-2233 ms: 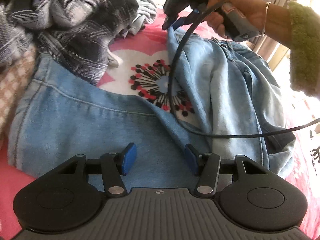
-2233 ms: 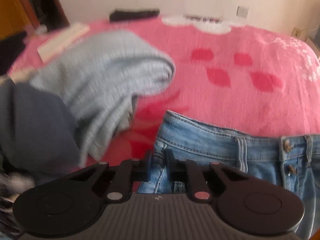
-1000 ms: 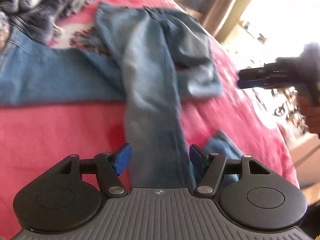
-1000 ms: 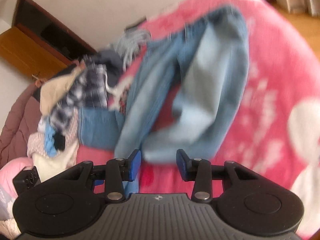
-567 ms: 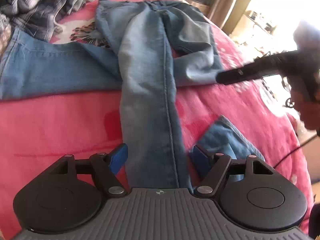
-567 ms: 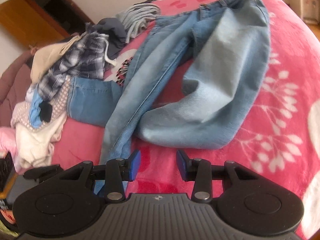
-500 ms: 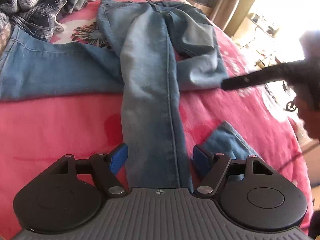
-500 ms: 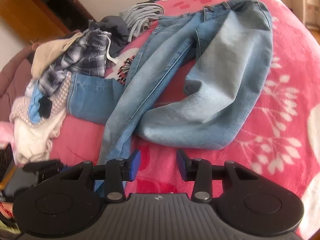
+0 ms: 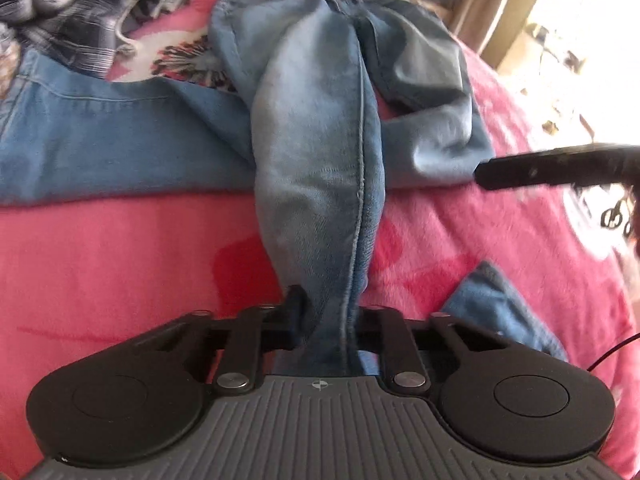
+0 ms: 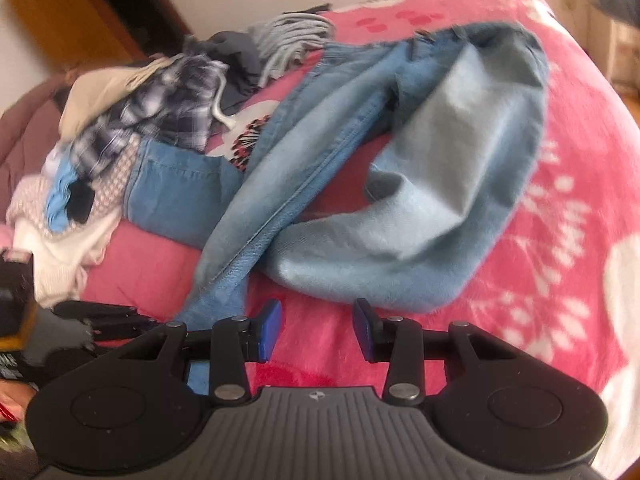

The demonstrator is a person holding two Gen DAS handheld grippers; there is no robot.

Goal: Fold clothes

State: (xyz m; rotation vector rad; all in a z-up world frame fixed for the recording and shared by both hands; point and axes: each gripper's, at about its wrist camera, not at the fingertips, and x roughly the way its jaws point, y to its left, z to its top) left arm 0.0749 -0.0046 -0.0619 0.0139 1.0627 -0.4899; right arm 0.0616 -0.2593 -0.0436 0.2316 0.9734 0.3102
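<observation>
Left wrist view showed the left gripper (image 9: 326, 316) clamped on the lower end of one leg of the light blue jeans (image 9: 316, 152), the denim bunched between its black fingers. To its left lay a broad bare stretch of the pink blanket (image 9: 108, 264), with nothing on it up to the lower edge of the darker blue denim garment (image 9: 100, 144) lying crosswise. To the right the blanket was also bare, apart from a small blue denim corner (image 9: 500, 308) close to the gripper, and it fell away toward the bright window side. The right gripper (image 9: 532, 170) reached in from the right edge as a dark, blurred bar, its tip just beside the folded-over end of the other leg.

From the right wrist view, the right gripper (image 10: 316, 330) hung with its blue pads (image 10: 268, 330) apart and nothing between them, just short of that folded leg end. Open blanket with a white flower print ran off to its right. The jeans (image 10: 420, 184) lay lengthwise on the bed, waistband at the far end, one leg stretched straight toward the cameras, the other doubled back in a loose curve. A heap of mixed clothes (image 10: 132, 120), with a plaid shirt on top, crowded the far left, beside the darker denim.
</observation>
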